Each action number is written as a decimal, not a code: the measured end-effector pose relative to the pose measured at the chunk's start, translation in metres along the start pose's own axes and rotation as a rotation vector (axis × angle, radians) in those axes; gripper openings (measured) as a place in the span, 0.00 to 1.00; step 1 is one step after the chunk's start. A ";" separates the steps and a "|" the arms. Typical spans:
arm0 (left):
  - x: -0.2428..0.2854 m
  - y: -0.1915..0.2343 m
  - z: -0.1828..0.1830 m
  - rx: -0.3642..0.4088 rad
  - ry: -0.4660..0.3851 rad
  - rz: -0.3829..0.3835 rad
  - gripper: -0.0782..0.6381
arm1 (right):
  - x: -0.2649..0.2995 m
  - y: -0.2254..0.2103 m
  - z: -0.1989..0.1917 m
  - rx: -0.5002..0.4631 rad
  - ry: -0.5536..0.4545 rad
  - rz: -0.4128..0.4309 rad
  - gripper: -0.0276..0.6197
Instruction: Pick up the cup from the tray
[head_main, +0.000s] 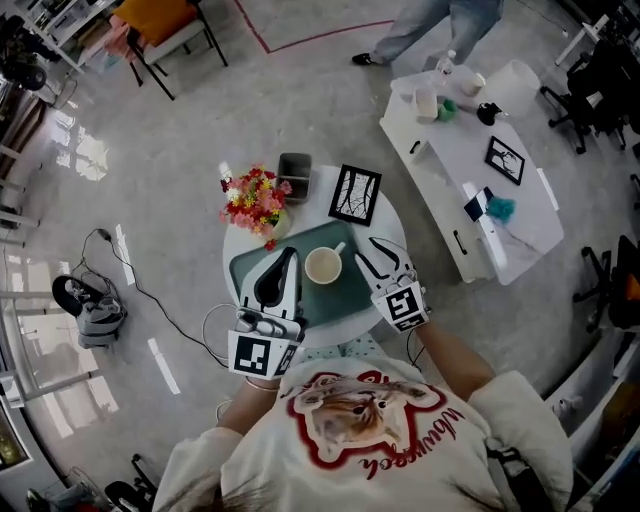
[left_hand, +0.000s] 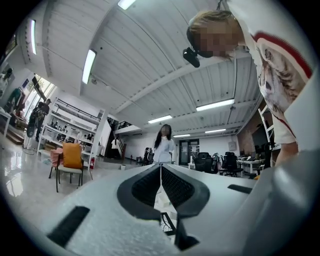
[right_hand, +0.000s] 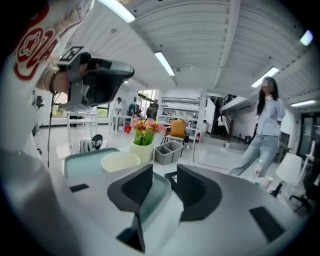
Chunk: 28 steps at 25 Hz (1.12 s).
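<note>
Round table (head_main: 388, 222) sits dead centre, and the tray (head_main: 345, 295) lies on its near half. The cup (head_main: 323, 266) stands on the tray, toward the far edge. Behind the tray, the flowers (head_main: 253, 200) stand at the left, the bin (head_main: 294, 177) just beyond them, the picture frame (head_main: 354, 194) to the right. The left gripper (head_main: 290, 252) hangs over the tray's left side, the right gripper (head_main: 366, 249) at its right edge, cup between them. A long table (head_main: 450, 165) stands off to the far right.

White round table (head_main: 392, 235): green tray (head_main: 350, 295), flowers (head_main: 255, 200), grey bin (head_main: 294, 177), picture frame (head_main: 355, 194)
</note>
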<state>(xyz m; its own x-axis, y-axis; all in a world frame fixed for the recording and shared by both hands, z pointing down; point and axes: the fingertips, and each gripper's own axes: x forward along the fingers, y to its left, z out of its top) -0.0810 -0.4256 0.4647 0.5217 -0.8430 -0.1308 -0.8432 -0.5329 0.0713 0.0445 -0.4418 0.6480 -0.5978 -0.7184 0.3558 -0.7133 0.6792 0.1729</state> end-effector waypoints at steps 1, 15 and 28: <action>-0.001 0.002 -0.001 0.002 0.008 0.003 0.13 | 0.008 0.001 -0.008 -0.033 0.026 0.017 0.23; -0.014 0.013 -0.013 0.014 0.075 0.049 0.13 | 0.066 0.024 -0.040 -0.198 0.083 0.203 0.23; -0.031 0.023 -0.014 0.038 0.103 0.115 0.13 | 0.089 0.033 -0.032 -0.242 0.040 0.465 0.23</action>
<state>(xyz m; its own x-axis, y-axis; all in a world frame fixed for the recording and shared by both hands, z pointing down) -0.1148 -0.4126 0.4843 0.4304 -0.9024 -0.0216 -0.9014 -0.4309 0.0425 -0.0203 -0.4785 0.7142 -0.8135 -0.3297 0.4791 -0.2681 0.9436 0.1941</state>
